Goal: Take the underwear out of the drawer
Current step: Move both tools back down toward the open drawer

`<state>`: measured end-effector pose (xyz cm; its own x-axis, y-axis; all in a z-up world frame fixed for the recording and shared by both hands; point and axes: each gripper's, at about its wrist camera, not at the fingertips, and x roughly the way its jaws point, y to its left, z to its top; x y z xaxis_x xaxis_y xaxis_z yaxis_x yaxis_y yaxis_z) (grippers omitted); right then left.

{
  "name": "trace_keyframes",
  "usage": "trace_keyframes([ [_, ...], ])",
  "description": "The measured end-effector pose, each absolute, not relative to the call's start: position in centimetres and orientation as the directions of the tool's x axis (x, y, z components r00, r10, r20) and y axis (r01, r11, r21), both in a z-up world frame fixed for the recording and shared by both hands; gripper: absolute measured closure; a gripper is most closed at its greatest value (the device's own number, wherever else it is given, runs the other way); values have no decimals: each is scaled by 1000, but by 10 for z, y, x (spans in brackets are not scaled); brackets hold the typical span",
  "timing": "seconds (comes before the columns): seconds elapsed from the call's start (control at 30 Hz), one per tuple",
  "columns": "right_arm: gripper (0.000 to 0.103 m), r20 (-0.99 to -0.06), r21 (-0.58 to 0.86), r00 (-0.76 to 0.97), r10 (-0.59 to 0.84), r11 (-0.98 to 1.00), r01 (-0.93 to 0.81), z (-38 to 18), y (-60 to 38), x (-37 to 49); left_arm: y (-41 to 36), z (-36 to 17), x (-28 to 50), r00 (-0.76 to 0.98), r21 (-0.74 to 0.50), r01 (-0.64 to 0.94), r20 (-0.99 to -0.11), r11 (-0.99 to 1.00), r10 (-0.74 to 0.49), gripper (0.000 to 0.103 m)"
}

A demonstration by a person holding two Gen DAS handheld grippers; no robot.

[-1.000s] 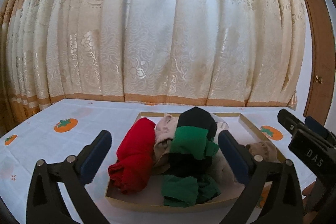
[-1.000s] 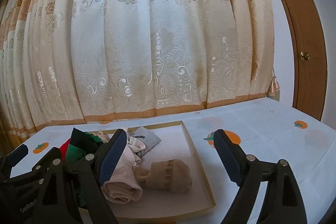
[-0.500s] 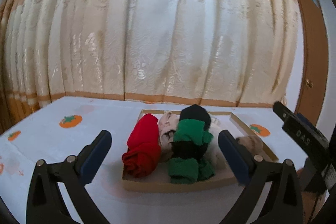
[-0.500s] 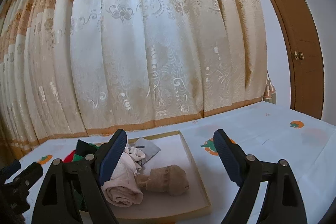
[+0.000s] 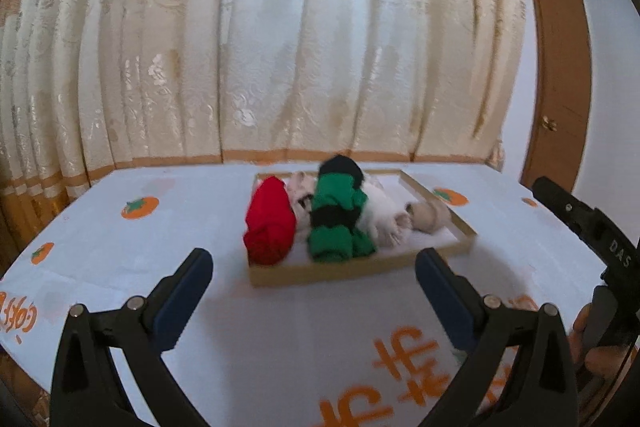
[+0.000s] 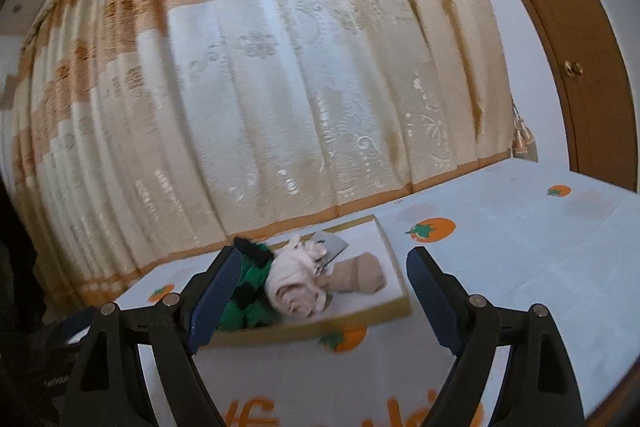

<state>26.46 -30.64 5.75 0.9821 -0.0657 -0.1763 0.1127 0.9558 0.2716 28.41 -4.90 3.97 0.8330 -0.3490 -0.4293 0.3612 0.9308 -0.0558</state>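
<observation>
Both grippers are empty with their fingers spread wide: the left gripper (image 5: 314,301) and the right gripper (image 6: 320,297) hover above the tablecloth (image 5: 160,239), short of the shallow drawer (image 5: 340,273), touching nothing. Judging from that, no garment is out yet and the step in hand is the approach.

To do it well, choose one roll at the drawer's edge, not the crowded middle, come down over the near wall, straddle the roll across its narrow width, and close on a thick bunch of cloth so it lifts whole without dragging its neighbours. Soft rolls may unfurl, so a deep bite looks safer than a pinch of a loose edge.

In the left wrist view the red roll (image 5: 270,221) lies far-left in the drawer, beyond the left gripper and nearly centred between its fingers; the green and black roll (image 5: 338,217) sits just right of it. In the right wrist view the cream roll (image 6: 298,283) lies beyond the right gripper, towards its left finger, with the beige roll (image 6: 358,273) beside it on the right.
</observation>
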Motion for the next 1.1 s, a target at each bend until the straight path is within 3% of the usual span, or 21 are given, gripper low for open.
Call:
trace_keyframes([
  [0.23, 16, -266, 252, 964, 8, 966, 62, 47, -289, 221, -41, 31, 252, 763, -68, 415, -517, 907, -388, 0],
  [0.6, 16, -368, 171, 930, 25, 984, 41, 14, -273, 165, -22, -13, 190, 685, 40, 461, -652, 886, -327, 0],
  [1.1, 16, -570, 144, 818, 83, 990, -1, -37, -281, 134, -22, -97, 175, 425, -129, 393, -853, 910, -304, 2],
])
